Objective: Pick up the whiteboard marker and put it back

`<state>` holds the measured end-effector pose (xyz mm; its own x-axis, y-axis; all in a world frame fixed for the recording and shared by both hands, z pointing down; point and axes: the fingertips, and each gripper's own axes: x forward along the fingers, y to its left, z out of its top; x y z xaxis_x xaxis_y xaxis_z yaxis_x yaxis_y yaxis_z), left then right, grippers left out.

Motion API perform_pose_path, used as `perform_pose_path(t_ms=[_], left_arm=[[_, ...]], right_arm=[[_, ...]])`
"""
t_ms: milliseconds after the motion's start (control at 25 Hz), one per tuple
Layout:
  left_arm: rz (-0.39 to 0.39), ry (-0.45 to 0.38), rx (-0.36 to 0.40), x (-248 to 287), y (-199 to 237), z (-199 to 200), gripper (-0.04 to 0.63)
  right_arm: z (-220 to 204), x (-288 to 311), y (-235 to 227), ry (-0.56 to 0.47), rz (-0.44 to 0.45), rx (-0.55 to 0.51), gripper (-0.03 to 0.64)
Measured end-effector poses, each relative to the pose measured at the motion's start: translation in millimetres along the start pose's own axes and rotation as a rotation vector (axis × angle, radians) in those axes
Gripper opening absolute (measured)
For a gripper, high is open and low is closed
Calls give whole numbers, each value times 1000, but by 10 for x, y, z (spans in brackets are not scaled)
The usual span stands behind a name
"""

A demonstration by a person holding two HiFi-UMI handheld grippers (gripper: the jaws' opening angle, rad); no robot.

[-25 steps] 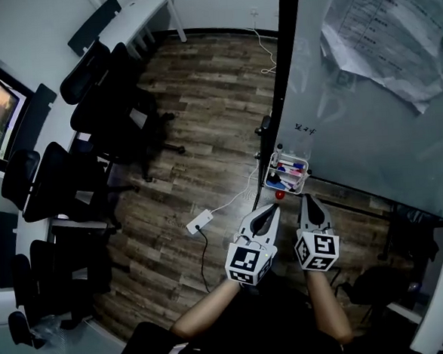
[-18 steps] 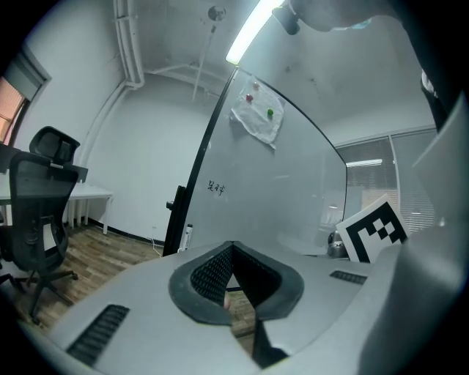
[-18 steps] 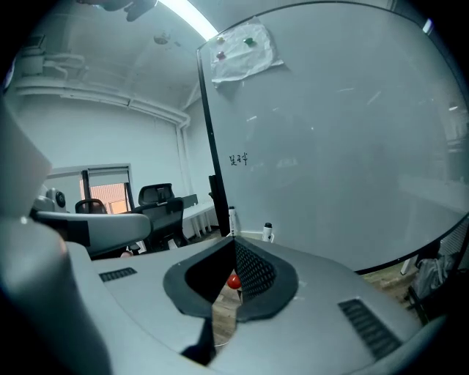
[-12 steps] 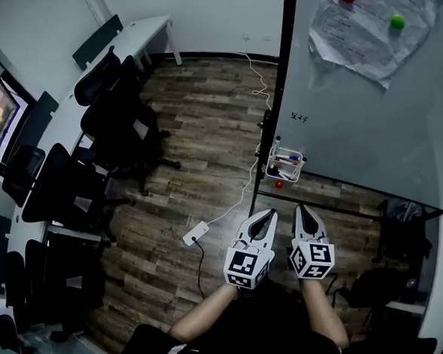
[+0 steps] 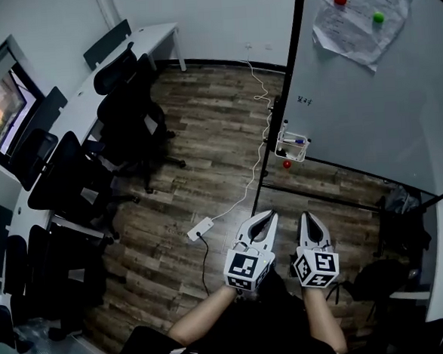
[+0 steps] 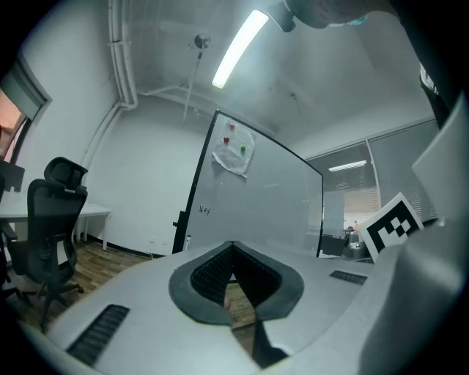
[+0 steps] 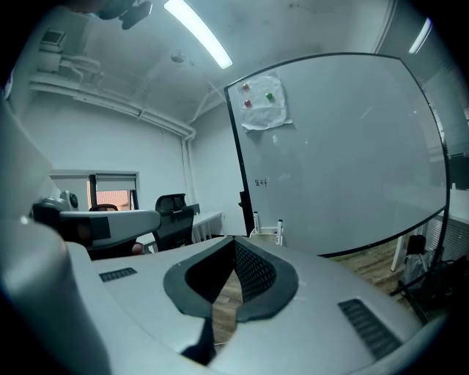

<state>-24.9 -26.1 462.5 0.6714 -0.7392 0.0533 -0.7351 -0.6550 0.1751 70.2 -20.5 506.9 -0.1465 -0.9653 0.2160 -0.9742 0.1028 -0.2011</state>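
The left gripper (image 5: 271, 217) and the right gripper (image 5: 307, 216) have their jaws closed tip to tip on nothing, side by side above the wood-plank floor (image 5: 218, 135). The whiteboard marker (image 5: 297, 140) lies in a wire basket (image 5: 292, 154) at the lower left corner of the whiteboard (image 5: 368, 109), well apart from both. A power strip (image 5: 200, 229) lies left of the grippers, with a white cable (image 5: 245, 190) beside it. Black office chairs (image 5: 126, 111) line a white desk (image 5: 133, 46). Only the gripper views show the ceiling light (image 6: 236, 47).
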Motion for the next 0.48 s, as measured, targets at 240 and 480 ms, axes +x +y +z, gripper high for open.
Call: perform_pose_path(t_ms=[240,480], left_arm=[[-28,-10,3,-399,-198,45,8],[-49,9,-1,-634,-369,-65,8]], right_arm=[[-103,-504,176,-5,-32,-4,14],[-96,-866,290,-32,-30,-15,14]])
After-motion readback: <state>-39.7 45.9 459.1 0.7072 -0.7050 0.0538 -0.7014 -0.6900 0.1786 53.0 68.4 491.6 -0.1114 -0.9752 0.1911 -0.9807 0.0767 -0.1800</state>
